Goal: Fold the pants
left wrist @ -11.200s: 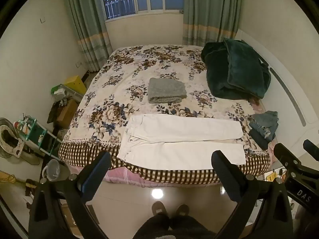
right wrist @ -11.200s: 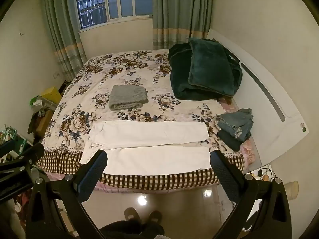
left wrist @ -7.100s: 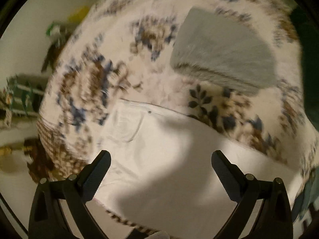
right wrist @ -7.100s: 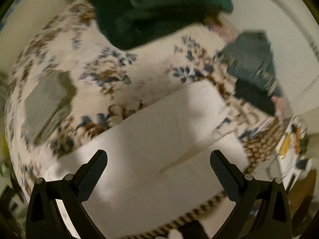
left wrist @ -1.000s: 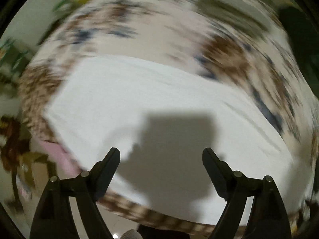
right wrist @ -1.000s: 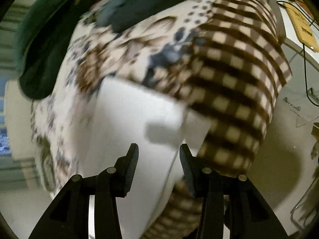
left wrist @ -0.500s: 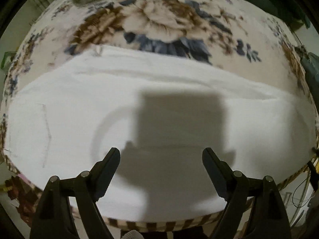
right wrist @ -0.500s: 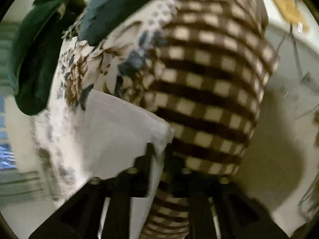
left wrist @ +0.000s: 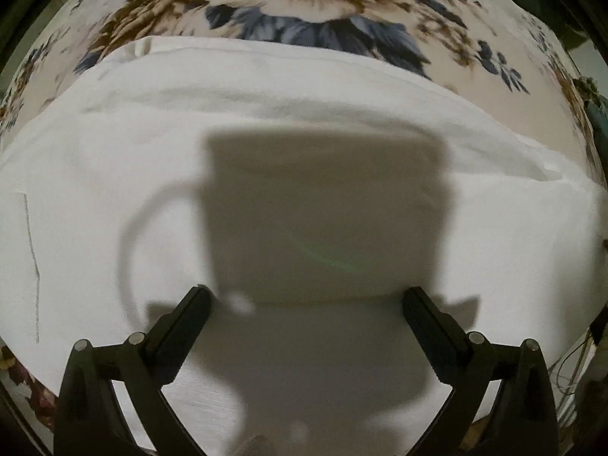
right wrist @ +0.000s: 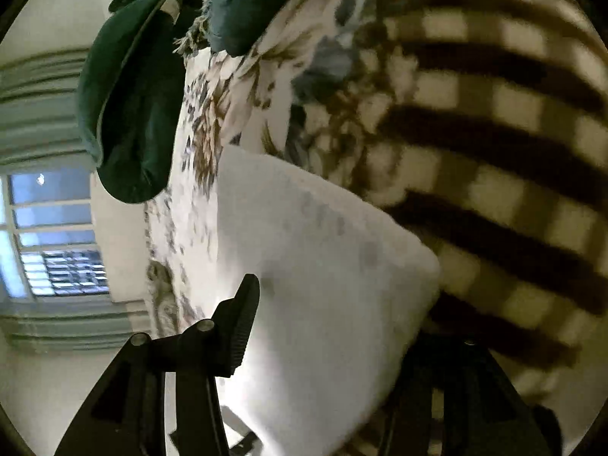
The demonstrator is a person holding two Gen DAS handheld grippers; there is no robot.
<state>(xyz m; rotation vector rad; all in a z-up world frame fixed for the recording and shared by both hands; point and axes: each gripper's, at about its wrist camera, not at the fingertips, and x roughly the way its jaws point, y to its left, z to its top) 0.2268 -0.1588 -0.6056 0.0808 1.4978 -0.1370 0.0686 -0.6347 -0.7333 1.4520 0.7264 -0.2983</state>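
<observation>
White pants (left wrist: 304, 152) lie flat along the near edge of a floral bedspread (left wrist: 304, 0), folded lengthwise with one leg on the other. My left gripper (left wrist: 304, 307) is open and empty, close above the middle of the pants, casting a shadow on them. In the right wrist view the hem end of the pants (right wrist: 323, 273) fills the gap between the fingers. My right gripper (right wrist: 334, 326) stands wide at that hem, one finger (right wrist: 243, 323) on the bed side, the other under the cloth edge by the checked border (right wrist: 513, 152). Its grip is unclear.
A dark green blanket (right wrist: 129, 95) and folded jeans (right wrist: 247, 3) lie further up the bed. A window and curtains (right wrist: 49, 228) are beyond. The checked bed border drops to the floor at the right of the pants hem.
My left gripper has sunk closer to the pants. My right gripper, narrowed around the hem half a second ago, now shows its fingers wider apart with the cloth between them.
</observation>
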